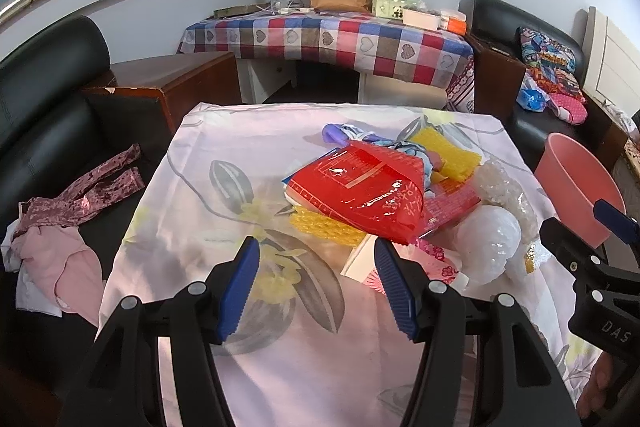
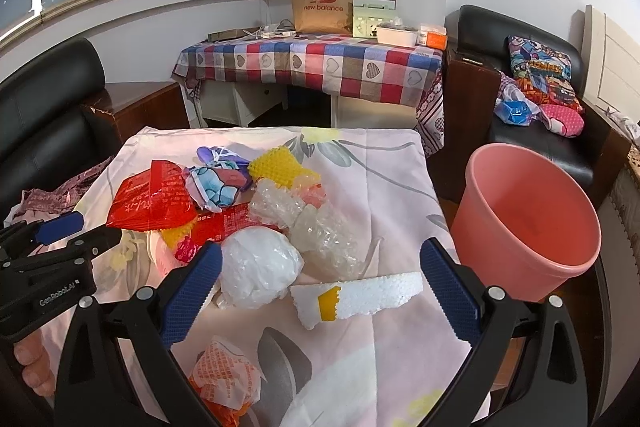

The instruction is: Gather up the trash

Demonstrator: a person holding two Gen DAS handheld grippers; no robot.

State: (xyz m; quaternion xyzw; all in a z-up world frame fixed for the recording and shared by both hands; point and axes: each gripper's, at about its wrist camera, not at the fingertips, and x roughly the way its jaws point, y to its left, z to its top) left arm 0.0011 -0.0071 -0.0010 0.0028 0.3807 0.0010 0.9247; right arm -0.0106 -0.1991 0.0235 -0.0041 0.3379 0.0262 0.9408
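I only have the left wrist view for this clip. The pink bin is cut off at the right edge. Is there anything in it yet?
Observer: The right wrist view looks into the pink bin; what shows of its inside is bare.
Operator: Any trash nearer the person that I can't see?
Observer: Yes, a crumpled orange-and-white wrapper lies on the floral cloth, at that view's near edge.
Operator: What is the right gripper over?
Observer: The right gripper is open, with a white foam strip bearing a yellow patch between its fingers, not gripped.
Operator: And the left one?
Observer: The left gripper is open and empty, pointing at the red plastic bag.
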